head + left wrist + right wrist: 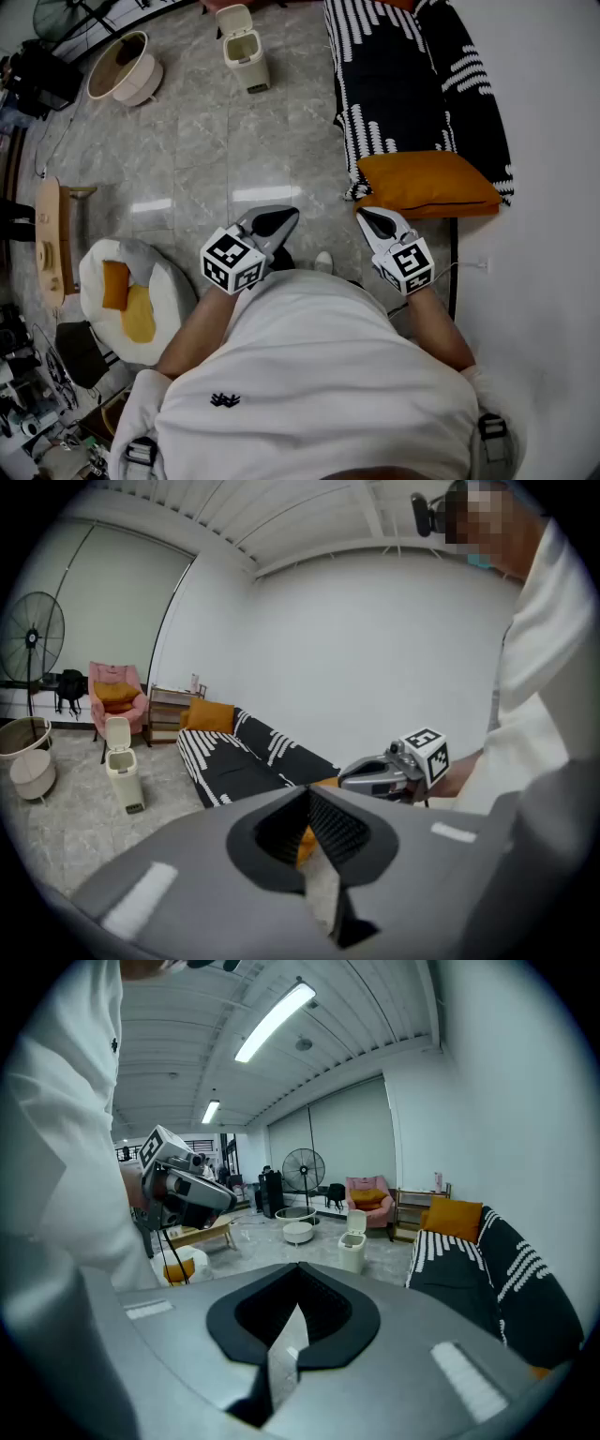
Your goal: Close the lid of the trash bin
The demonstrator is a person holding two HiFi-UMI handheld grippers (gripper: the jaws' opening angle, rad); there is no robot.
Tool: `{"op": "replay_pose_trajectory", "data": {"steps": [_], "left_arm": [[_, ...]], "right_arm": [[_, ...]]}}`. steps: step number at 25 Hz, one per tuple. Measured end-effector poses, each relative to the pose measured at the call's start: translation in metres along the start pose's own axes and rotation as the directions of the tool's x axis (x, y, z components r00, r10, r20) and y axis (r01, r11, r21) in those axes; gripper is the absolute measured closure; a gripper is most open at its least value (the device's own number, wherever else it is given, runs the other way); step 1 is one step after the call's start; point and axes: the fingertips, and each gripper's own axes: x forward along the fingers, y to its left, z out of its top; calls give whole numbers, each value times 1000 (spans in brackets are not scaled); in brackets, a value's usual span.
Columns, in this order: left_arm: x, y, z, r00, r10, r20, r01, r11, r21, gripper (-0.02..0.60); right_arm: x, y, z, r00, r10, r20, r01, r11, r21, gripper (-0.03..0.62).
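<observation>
The cream trash bin [246, 47] stands on the grey tiled floor far ahead of me, its lid [234, 17] tipped up and the inside showing. The left gripper view shows the bin [122, 766] small at the left, the right gripper view shows the bin [353, 1249] near the middle. My left gripper [281, 216] and right gripper [368, 218] are held side by side close to my chest, well short of the bin. Both are shut with nothing in them, jaw tips meeting. Each gripper view shows the other gripper: the right [389, 771], the left [183, 1190].
A black-and-white striped sofa [412, 75] with an orange cushion [427, 183] runs along the right wall. A round tub [122, 67] lies left of the bin. A white beanbag [136, 295] and wooden side table [52, 244] sit at my left. A fan [33, 635] and pink armchair [117, 696] stand behind.
</observation>
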Motion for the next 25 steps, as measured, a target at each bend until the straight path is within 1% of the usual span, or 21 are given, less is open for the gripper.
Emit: {"op": "replay_pose_trajectory", "data": {"steps": [3, 6, 10, 14, 18, 22, 25], "left_arm": [[3, 13, 4, 1000, 16, 20, -15, 999, -32, 525], [7, 33, 9, 999, 34, 22, -33, 998, -45, 525], [23, 76, 22, 999, 42, 31, -40, 998, -45, 525], [51, 134, 43, 999, 24, 40, -22, 999, -46, 525], [74, 201, 82, 999, 4, 46, -1, 998, -57, 525], [90, 272, 122, 999, 10, 46, -9, 1000, -11, 525], [95, 322, 143, 999, 19, 48, -20, 1000, 15, 525]], "right_arm": [[12, -6, 4, 1000, 15, 3, -15, 1000, -7, 593], [29, -13, 8, 999, 32, -5, -32, 999, -14, 592], [64, -39, 17, 999, 33, -16, -34, 999, -15, 592], [110, -82, 34, 1000, -2, -17, 3, 1000, 17, 592], [163, -126, 73, 999, -32, -35, 33, 999, 26, 588], [223, -172, 113, 998, -59, -38, 59, 998, 12, 579], [271, -198, 140, 998, -56, -29, 56, 998, -10, 574]]}}
